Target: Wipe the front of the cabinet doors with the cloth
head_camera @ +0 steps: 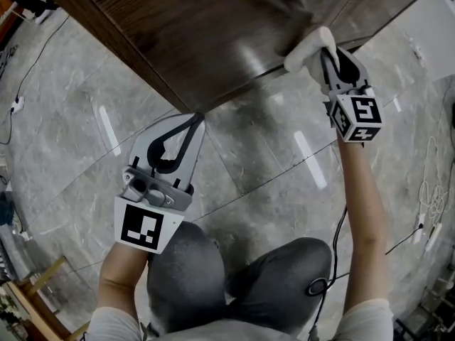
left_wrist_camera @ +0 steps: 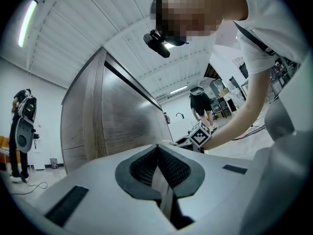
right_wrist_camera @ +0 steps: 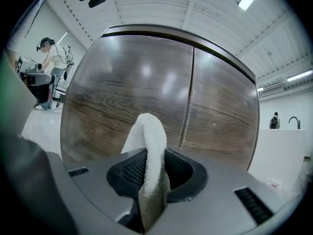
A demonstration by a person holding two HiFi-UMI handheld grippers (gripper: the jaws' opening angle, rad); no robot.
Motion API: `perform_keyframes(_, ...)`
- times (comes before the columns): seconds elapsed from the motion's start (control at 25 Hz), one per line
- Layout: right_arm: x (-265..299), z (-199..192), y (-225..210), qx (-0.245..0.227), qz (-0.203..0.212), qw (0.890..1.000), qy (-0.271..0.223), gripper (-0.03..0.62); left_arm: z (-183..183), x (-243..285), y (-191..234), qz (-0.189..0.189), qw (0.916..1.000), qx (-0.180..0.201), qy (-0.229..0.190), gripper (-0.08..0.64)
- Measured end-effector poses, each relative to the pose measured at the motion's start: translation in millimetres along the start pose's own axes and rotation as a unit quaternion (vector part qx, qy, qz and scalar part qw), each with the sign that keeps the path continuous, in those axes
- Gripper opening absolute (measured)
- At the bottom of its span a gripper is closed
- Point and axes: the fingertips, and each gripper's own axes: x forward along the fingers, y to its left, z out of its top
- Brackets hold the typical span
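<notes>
Cloth (right_wrist_camera: 149,146) is white and soft, and the right gripper (head_camera: 328,54) has its jaws squeezed tight on it. A fold pokes out past the tips, so the soft part meets the wood and not the hard jaws. From the head view, the cloth (head_camera: 307,54) is right up against the cabinet (head_camera: 213,27), low down on its front. I think it is touching, which is what wiping needs. The right gripper view looks straight at the two doors (right_wrist_camera: 132,82). The thin gap (right_wrist_camera: 188,97) between them is just beside the cloth.

The left gripper (head_camera: 197,118) has its jaws closed together with nothing in them. It is held near the cabinet's bottom edge, well apart from the cloth. I think it is just kept out of the way.

The cabinet is the only thing here that can hold stuff. Both doors are shut, so what is inside cannot be seen. The wood looks shiny and smooth, so the cloth should slide easily. Below is a grey floor (head_camera: 270,169).
</notes>
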Motion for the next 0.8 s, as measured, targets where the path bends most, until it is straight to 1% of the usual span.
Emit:
perform_keyframes(0.08,-4.0,6.8,9.2,-0.007,0.007,1.0,0.003,0.094,13.8,5.3,-0.7,-0.005,0.9997,0.001,-0.022,0.018)
perform_keyframes(0.16,-5.6,17.4,16.1,-0.013,0.014,1.0,0.002,0.094,24.7,12.0,-0.1,-0.005,0.9995,-0.001,-0.032,0.018)
perform_keyframes(0.24,-12.0,29.7,23.7,-0.014,0.017,1.0,0.001,0.094,33.4,17.4,0.2,-0.012,0.9996,-0.008,-0.025,0.018)
perform_keyframes(0.36,-35.3,56.6,33.1,-0.019,0.004,1.0,-0.002,0.094,54.2,18.1,0.1,-0.026,0.9995,-0.018,-0.003,0.018)
perform_keyframes(0.48,-54.4,87.3,47.9,-0.004,-0.001,1.0,-0.008,0.094,79.7,12.4,2.1,-0.029,0.9987,-0.038,0.016,0.018)
perform_keyframes(0.6,-69.2,122.5,62.9,0.005,0.011,1.0,-0.015,0.094,110.6,11.3,3.4,-0.031,0.9975,-0.056,0.03,0.018)
perform_keyframes(0.68,-83.7,141.4,66.0,0.014,0.021,1.0,-0.006,0.094,135.3,13.6,0.5,-0.036,0.9967,-0.063,0.037,0.018)
perform_keyframes(0.8,-103.0,175.5,63.7,0.031,0.023,0.999,0.003,0.094,170.4,13.3,0.5,-0.04,0.9952,-0.078,0.045,0.018)
